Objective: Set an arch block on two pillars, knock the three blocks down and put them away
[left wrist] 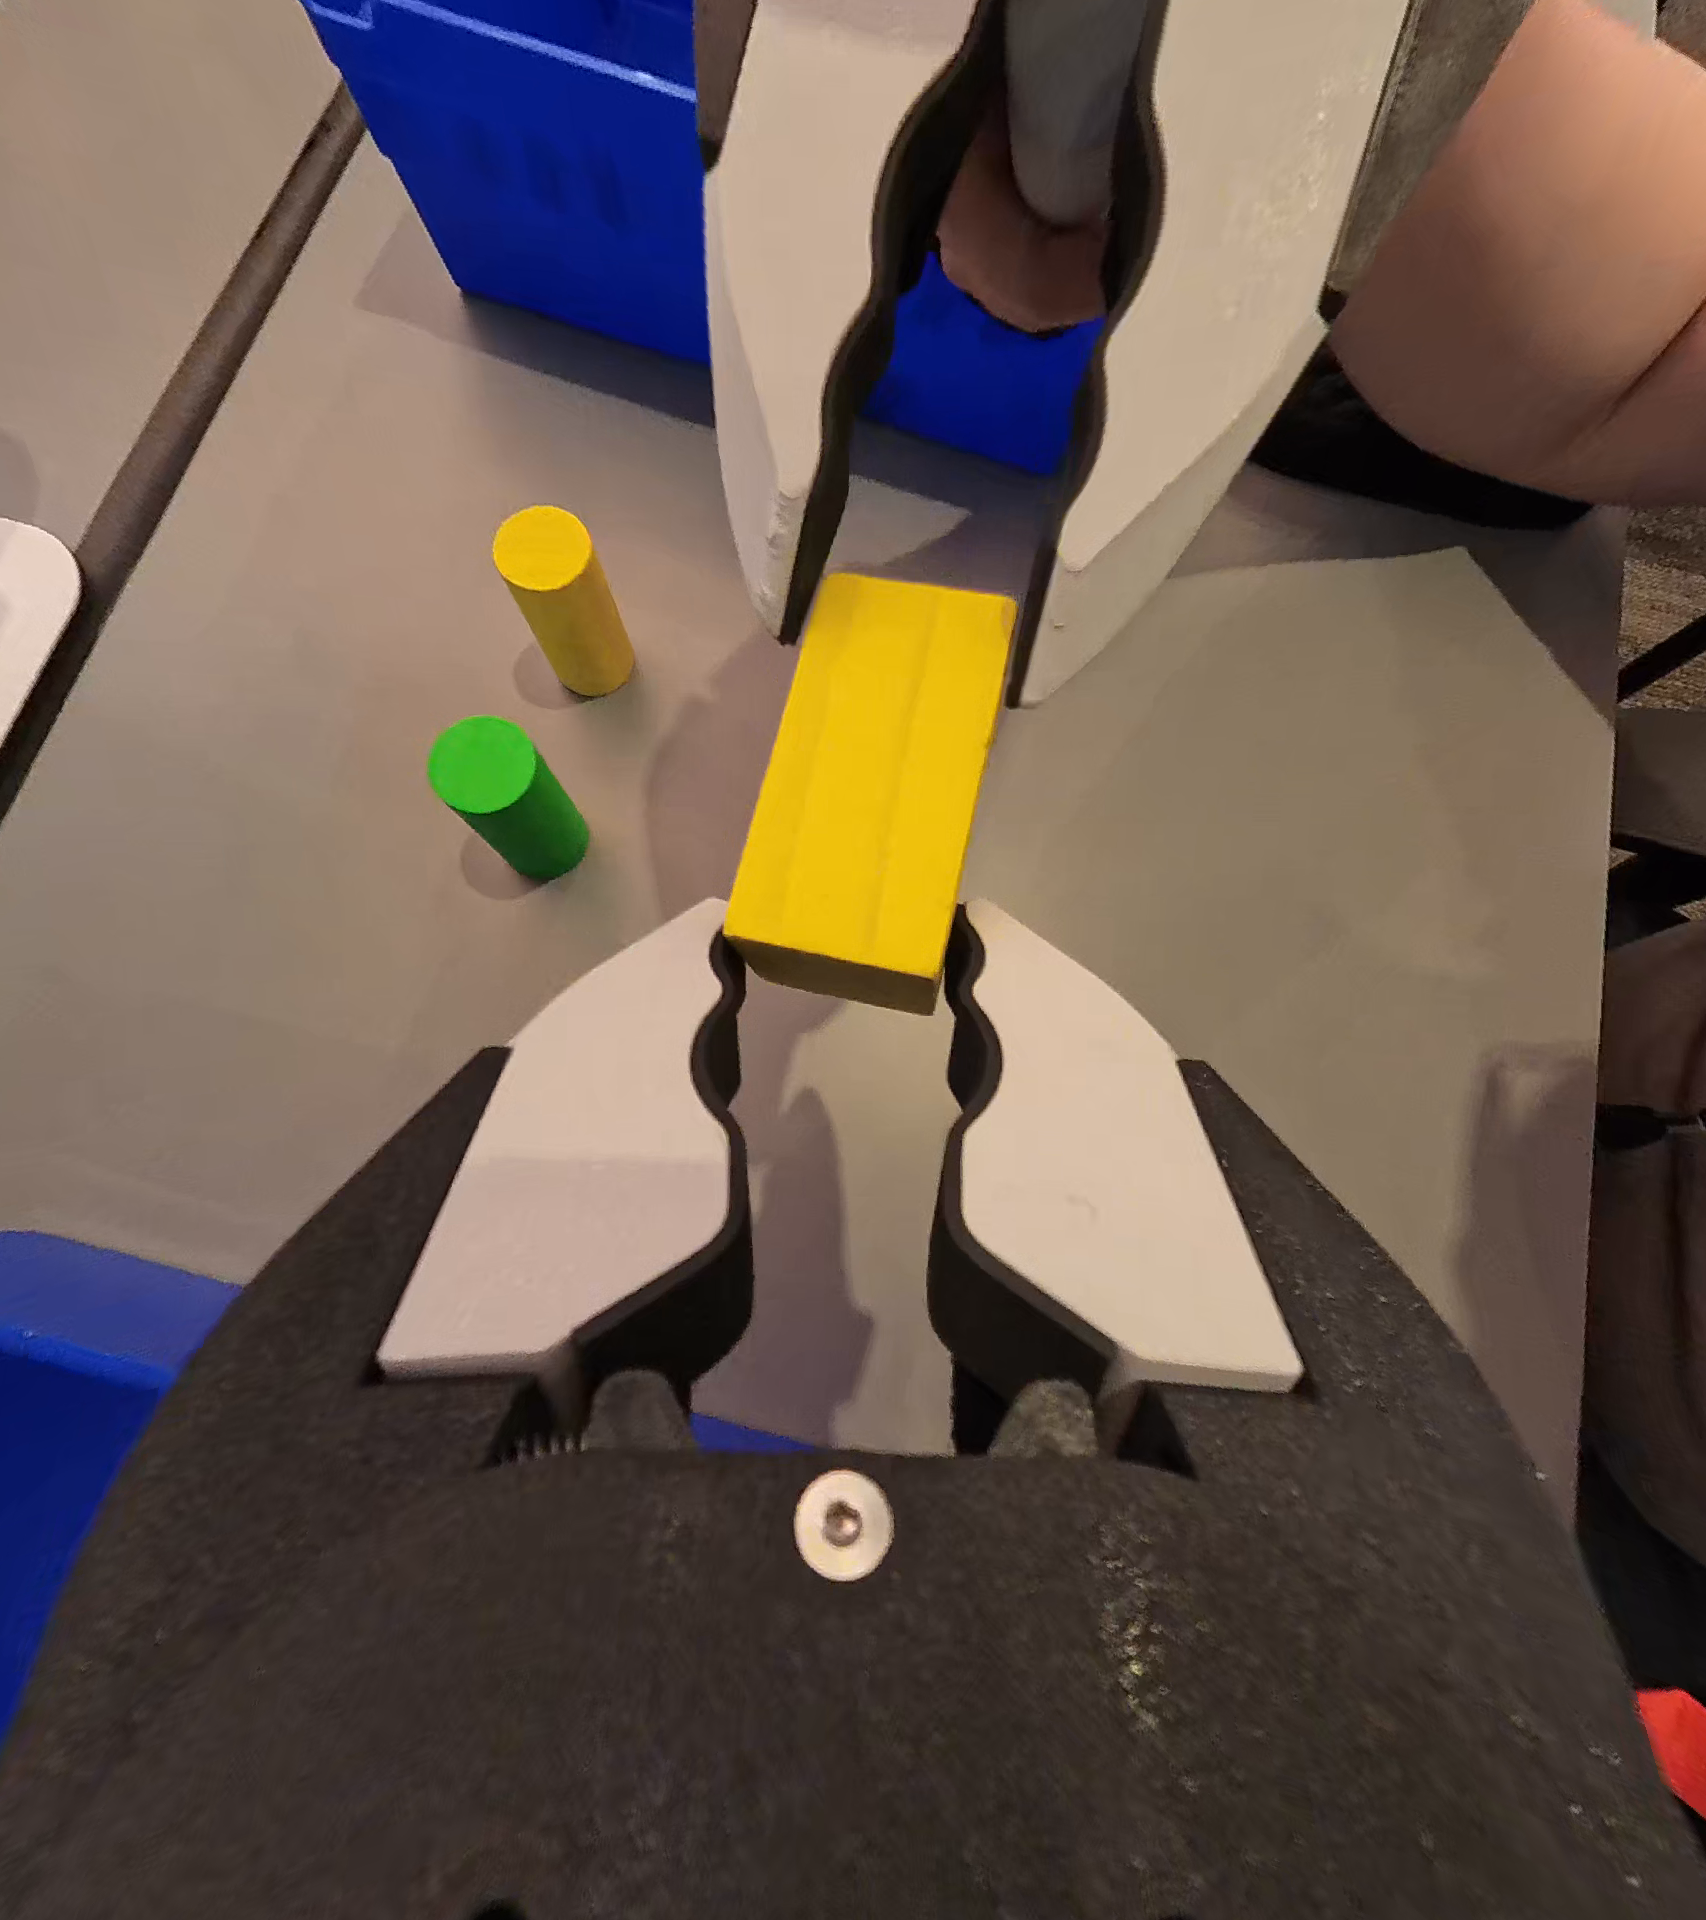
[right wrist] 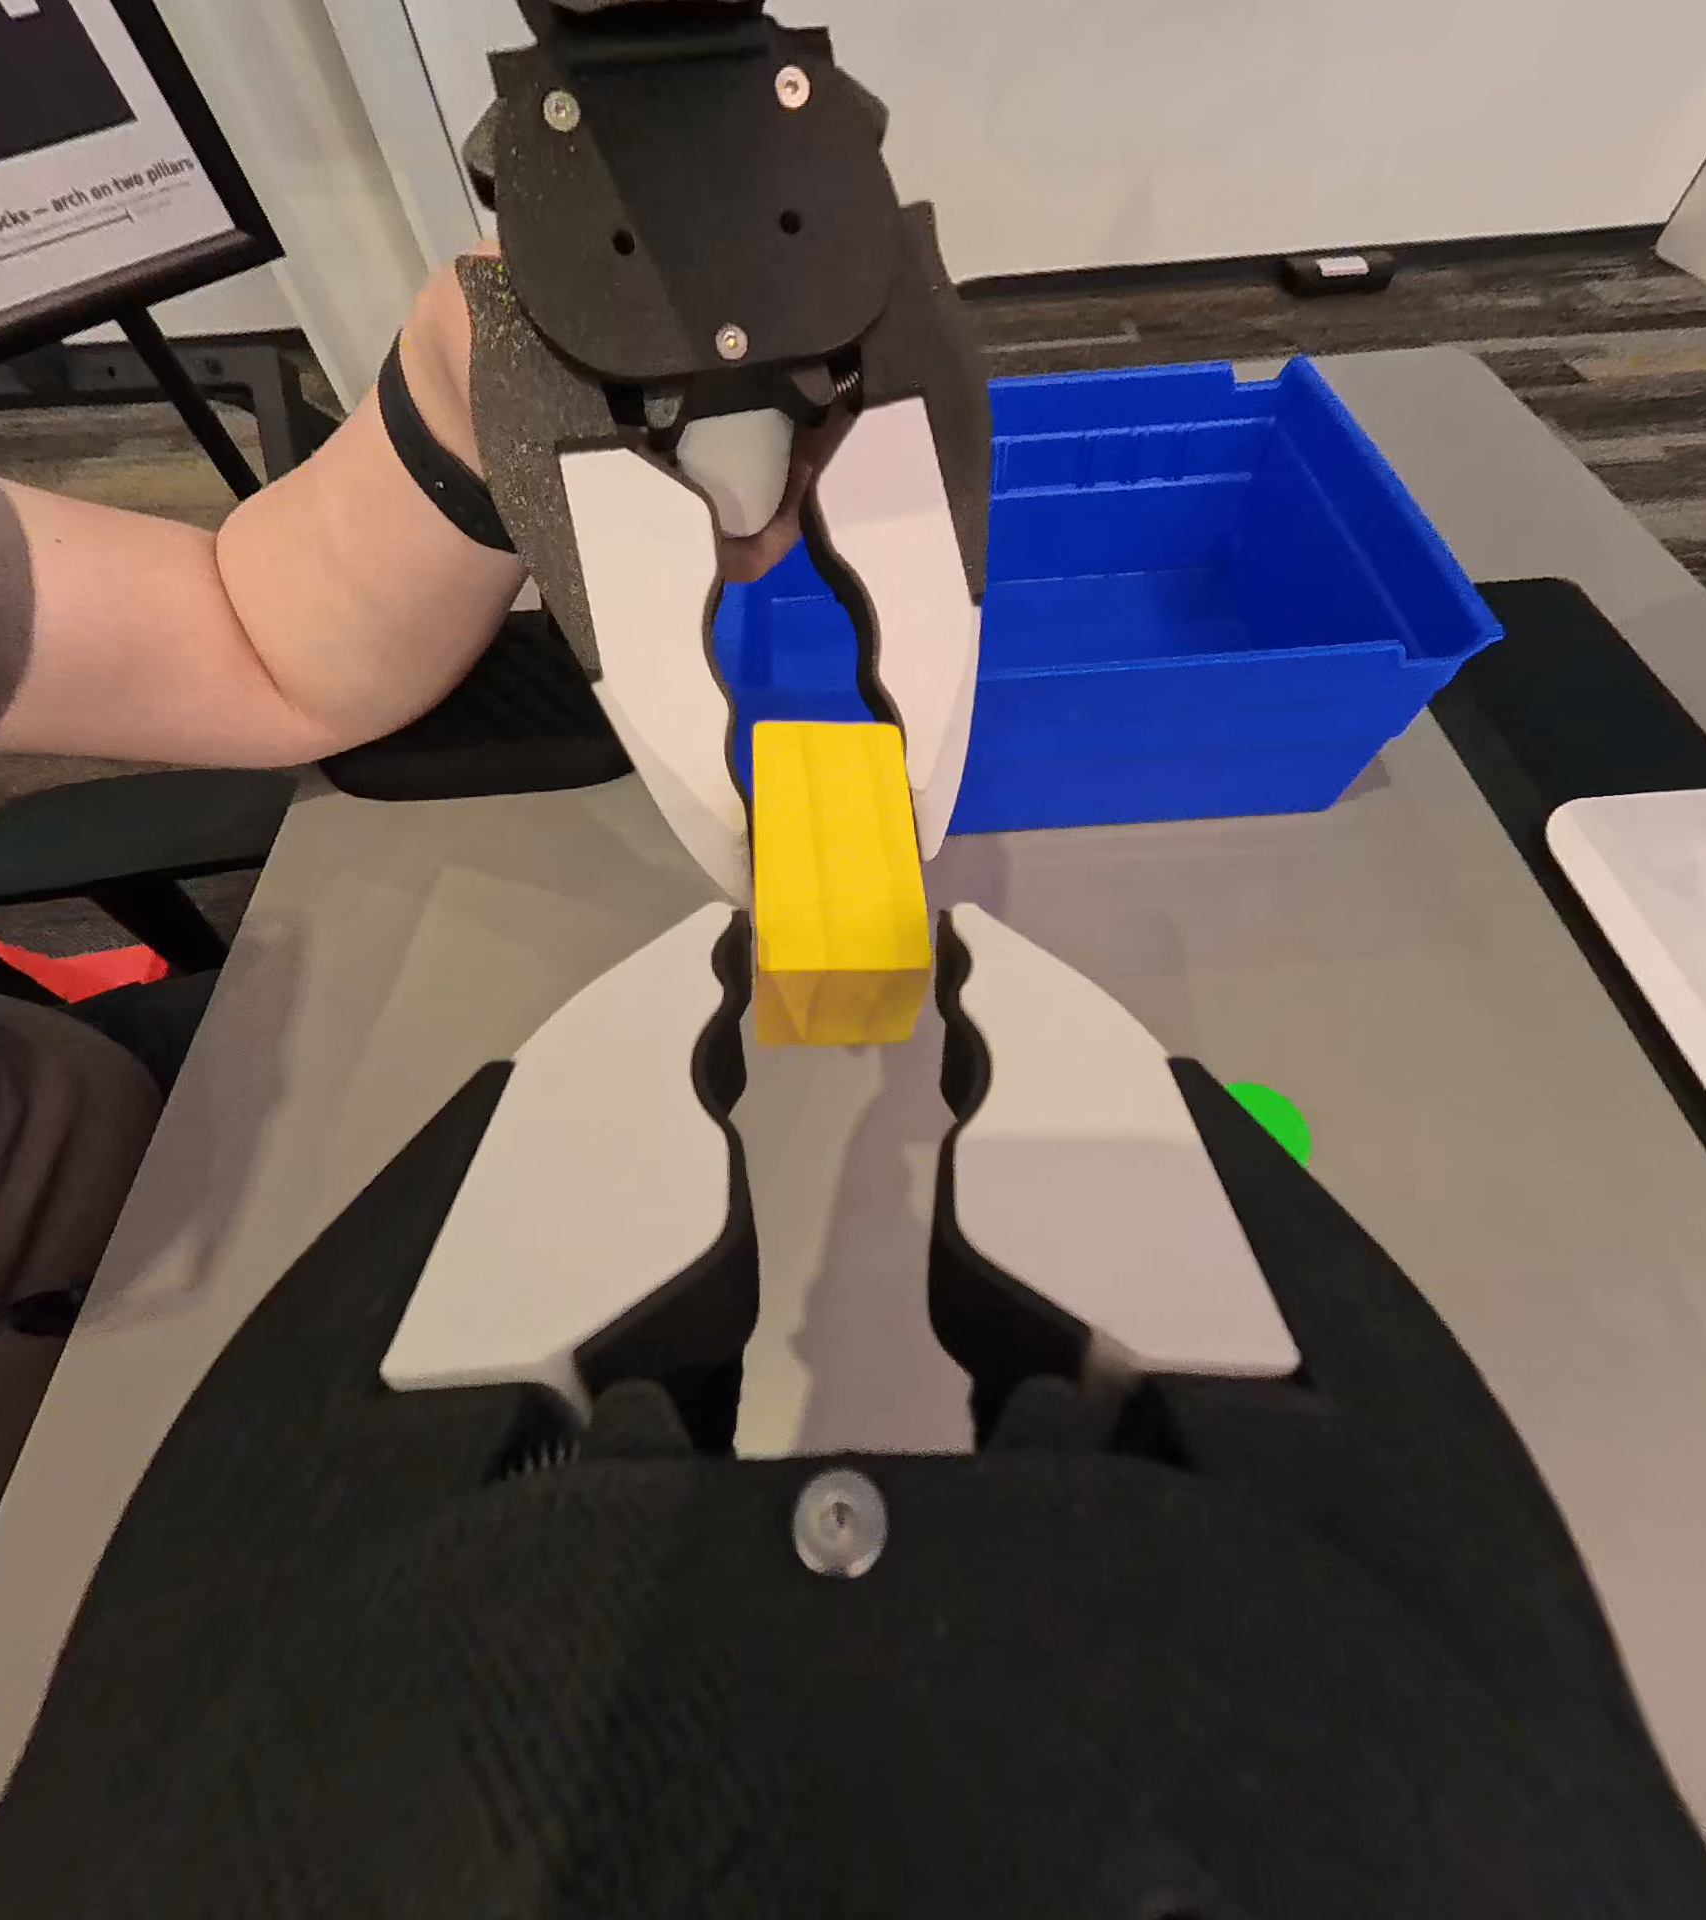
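Beyond the right gripper [left wrist: 906, 634] a blue bin [left wrist: 558, 177] on the grey table [left wrist: 1244, 883]; yellow arch block [left wrist: 870, 790] clamped between it and left gripper [left wrist: 844, 951], both gripping its ends, green pillar [left wrist: 506, 795] and yellow pillar [left wrist: 563, 597] upright to left gripper's left

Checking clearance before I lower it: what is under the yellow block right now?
Only bare gray table and shadow show beneath the yellow block, held at both ends by the two hand-held grippers. The block covers the spot directly below. The green pillar and yellow pillar stand off to one side.
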Available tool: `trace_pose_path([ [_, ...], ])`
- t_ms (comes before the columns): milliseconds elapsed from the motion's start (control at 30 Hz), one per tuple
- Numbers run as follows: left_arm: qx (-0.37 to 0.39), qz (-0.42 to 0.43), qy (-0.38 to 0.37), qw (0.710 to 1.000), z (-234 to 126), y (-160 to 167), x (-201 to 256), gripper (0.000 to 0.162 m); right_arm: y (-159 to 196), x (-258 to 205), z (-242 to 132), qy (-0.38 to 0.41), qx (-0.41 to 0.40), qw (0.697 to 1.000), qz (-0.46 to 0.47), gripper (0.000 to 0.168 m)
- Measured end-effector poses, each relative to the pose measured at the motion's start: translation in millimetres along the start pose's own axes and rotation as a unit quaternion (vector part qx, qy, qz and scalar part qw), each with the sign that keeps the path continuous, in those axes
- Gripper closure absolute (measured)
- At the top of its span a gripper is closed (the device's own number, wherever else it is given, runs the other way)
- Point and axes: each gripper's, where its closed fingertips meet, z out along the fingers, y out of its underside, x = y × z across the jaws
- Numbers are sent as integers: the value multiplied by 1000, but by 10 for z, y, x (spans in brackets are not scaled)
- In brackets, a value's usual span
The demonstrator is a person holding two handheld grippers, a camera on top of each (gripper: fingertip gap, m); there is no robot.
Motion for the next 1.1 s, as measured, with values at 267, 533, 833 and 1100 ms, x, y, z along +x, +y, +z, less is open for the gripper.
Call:
trace_pose_path([
  [267,-29,8,17,999,109,69,91,125,126,-70,105,28,-62,996,-54,119],
  [533,-50,18,15,999,172,119,124,125,189,-123,139,9,-82,996,-46,135],
  [833,-83,15,12,996,179,258,91,114,246,-107,151,10,-96,994,-58,135],
  [1100,23,-13,-62,998,-630,72,-207,112,103,366,-327,99,-41,992,-60,135],
])
